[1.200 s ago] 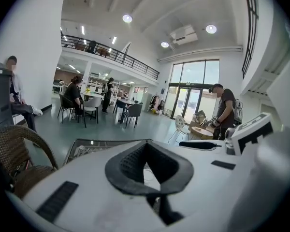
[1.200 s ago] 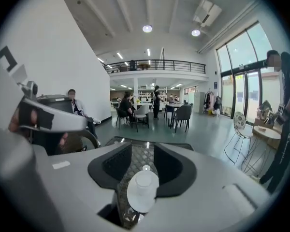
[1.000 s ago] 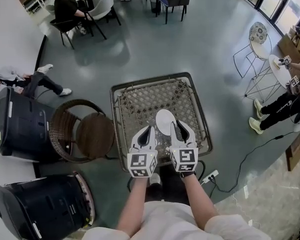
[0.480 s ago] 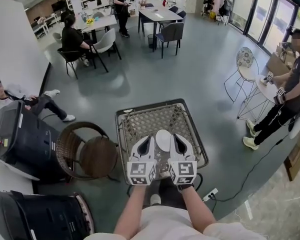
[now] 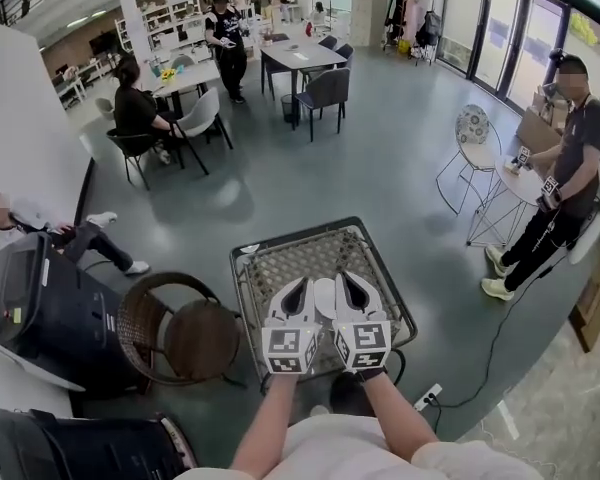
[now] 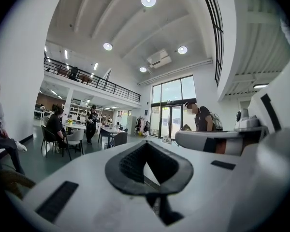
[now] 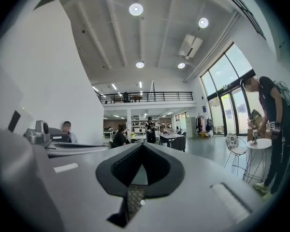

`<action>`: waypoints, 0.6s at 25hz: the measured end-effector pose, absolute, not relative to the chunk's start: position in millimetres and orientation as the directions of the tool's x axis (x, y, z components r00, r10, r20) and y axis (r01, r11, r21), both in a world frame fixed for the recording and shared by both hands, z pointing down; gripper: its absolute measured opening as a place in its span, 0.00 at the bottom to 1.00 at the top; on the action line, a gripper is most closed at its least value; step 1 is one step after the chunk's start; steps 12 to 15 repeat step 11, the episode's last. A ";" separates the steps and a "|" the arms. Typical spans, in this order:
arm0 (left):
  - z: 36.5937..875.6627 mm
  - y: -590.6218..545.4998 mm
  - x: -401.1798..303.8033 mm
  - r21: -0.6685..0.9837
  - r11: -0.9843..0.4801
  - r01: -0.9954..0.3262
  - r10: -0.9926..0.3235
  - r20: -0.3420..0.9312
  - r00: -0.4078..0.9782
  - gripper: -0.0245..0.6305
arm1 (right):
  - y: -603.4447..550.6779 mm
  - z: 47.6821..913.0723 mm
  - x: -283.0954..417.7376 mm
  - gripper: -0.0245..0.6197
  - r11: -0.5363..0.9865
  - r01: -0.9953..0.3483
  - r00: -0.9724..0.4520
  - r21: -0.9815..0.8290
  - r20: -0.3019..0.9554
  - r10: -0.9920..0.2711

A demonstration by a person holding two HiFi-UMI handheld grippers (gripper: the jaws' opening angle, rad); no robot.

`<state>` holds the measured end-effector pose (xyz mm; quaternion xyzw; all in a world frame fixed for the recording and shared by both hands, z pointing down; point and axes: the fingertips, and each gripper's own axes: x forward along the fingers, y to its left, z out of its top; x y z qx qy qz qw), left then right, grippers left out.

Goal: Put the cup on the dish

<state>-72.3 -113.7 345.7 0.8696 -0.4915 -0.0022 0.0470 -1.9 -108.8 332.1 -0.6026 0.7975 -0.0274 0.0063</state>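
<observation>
A white dish point(image 5: 324, 296) lies on the wicker-topped table point(image 5: 280, 256), and only a strip of it shows between my two grippers. No cup can be made out in any view. My left gripper point(image 5: 302, 284) and right gripper point(image 5: 342, 279) are held side by side over the near part of the table, both pointing away from me. In the left gripper view the left gripper point(image 6: 146, 144) has its jaws together with nothing between them. The right gripper point(image 7: 142, 145) looks the same in the right gripper view, shut and empty. Both gripper views look out level across the room.
A round brown wicker chair point(image 5: 180, 333) stands just left of the table, with two black bins point(image 5: 30, 308) beyond it. At the right a person point(image 5: 565, 168) stands by a small white table point(image 5: 525, 183). A power strip point(image 5: 427, 395) and its cable lie on the floor.
The head view has tilted up, so more of the room shows. The grippers now stand closer together and cover more of the dish.
</observation>
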 end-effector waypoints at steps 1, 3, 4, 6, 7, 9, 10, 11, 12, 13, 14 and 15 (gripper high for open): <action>343.8 -114.3 -74.7 0.085 -0.513 -0.854 -0.855 0.036 0.518 0.04 | -109.6 328.7 -3.5 0.04 0.271 -0.961 -0.272 -0.055 0.017 -0.962; 340.6 -116.0 -78.6 0.089 -0.512 -0.854 -0.856 0.023 0.516 0.04 | -111.5 322.7 -5.0 0.04 0.268 -0.962 -0.269 -0.059 0.005 -0.963; 339.8 -117.5 -79.8 0.091 -0.511 -0.855 -0.857 0.018 0.515 0.04 | -112.8 320.8 -4.6 0.04 0.266 -0.962 -0.267 -0.059 0.001 -0.964; 341.0 -121.8 -80.3 0.092 -0.509 -0.856 -0.859 0.016 0.512 0.04 | -116.2 320.3 -1.4 0.04 0.261 -0.964 -0.261 -0.055 -0.003 -0.965; 342.7 -124.0 -80.2 0.094 -0.508 -0.856 -0.859 0.018 0.512 0.04 | -118.2 321.6 0.9 0.04 0.257 -0.965 -0.258 -0.057 0.000 -0.966; 347.0 -128.3 -81.9 0.100 -0.501 -0.859 -0.862 0.028 0.506 0.04 | -122.3 326.0 4.2 0.04 0.253 -0.965 -0.254 -0.064 0.012 -0.967; 349.2 -130.3 -84.0 0.104 -0.496 -0.862 -0.865 0.033 0.501 0.04 | -124.5 328.4 5.2 0.04 0.252 -0.965 -0.254 -0.069 0.019 -0.967; 351.4 -132.4 -86.5 0.108 -0.489 -0.866 -0.868 0.039 0.495 0.04 | -126.6 330.9 6.0 0.04 0.252 -0.965 -0.254 -0.073 0.026 -0.967; 351.4 -132.4 -86.5 0.108 -0.489 -0.866 -0.868 0.039 0.495 0.04 | -126.6 330.9 6.0 0.04 0.252 -0.965 -0.254 -0.073 0.026 -0.967; 351.4 -132.4 -86.5 0.108 -0.489 -0.866 -0.868 0.039 0.495 0.04 | -126.6 330.9 6.0 0.04 0.252 -0.965 -0.254 -0.073 0.026 -0.967; 351.4 -132.4 -86.5 0.108 -0.489 -0.866 -0.868 0.039 0.495 0.04 | -126.6 330.9 6.0 0.04 0.252 -0.965 -0.254 -0.073 0.026 -0.967; 351.4 -132.4 -86.5 0.108 -0.489 -0.866 -0.868 0.039 0.495 0.04 | -126.6 330.9 6.0 0.04 0.252 -0.965 -0.254 -0.073 0.026 -0.967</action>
